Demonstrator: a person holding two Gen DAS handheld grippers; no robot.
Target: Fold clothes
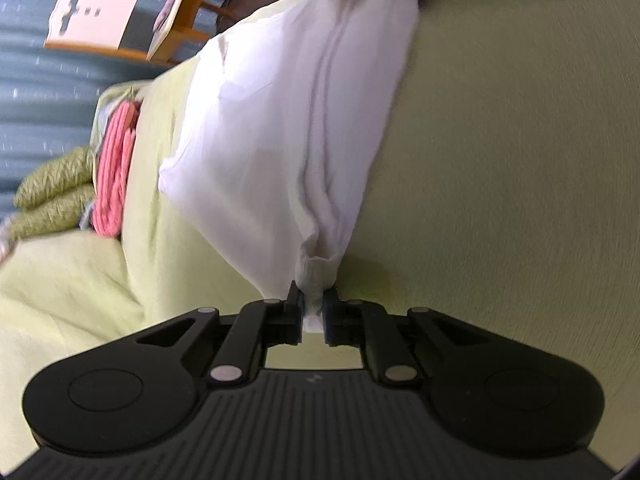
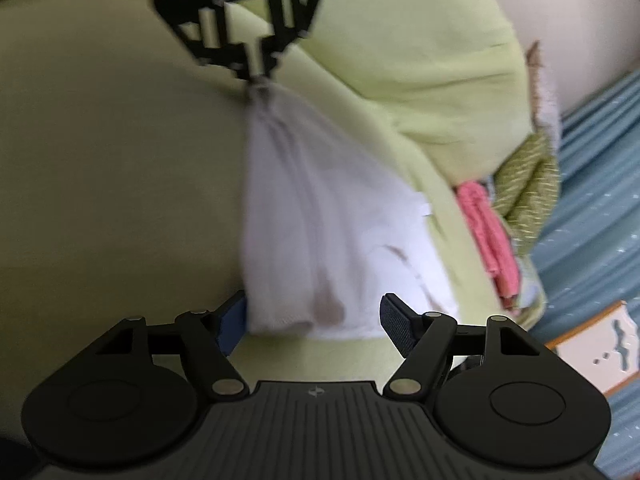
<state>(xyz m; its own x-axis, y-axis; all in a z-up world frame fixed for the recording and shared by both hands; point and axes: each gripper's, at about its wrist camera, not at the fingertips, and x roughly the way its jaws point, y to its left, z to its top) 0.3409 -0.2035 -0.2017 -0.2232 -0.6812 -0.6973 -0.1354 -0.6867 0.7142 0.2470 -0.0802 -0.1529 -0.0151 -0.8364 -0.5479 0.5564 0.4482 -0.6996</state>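
Holding: the left gripper [image 1: 311, 312] has its jaws pressed together on a bunched corner of a white garment [image 1: 288, 120], which stretches away from it over a pale green bed cover [image 1: 500, 160].
Garment position: in the right wrist view the white garment [image 2: 320, 232] hangs from the left gripper [image 2: 260, 76] at the top and widens toward the right gripper [image 2: 312, 320] at the bottom.
Right gripper: jaws spread wide, one on each side of the garment's free lower edge, not yet pinching it.
Step, as judged: taking the second corner so the cloth can be spread flat.
Doing it well: the right gripper would best close on the edge itself, near a corner, while the left keeps the cloth taut, so no extra layer is caught.
Surroundings: a pink folded cloth [image 1: 116, 168] and a green patterned cloth [image 1: 52, 196] lie at the bed's edge; a wooden chair [image 1: 172, 12] stands beyond, on a blue floor [image 1: 36, 80].
Hard to see: both views are blurred. Which kind of garment it is cannot be told. A darker patch [image 2: 328, 304] near the lower edge may be a stain or shadow. Whether the lower edge touches the bed is unclear.
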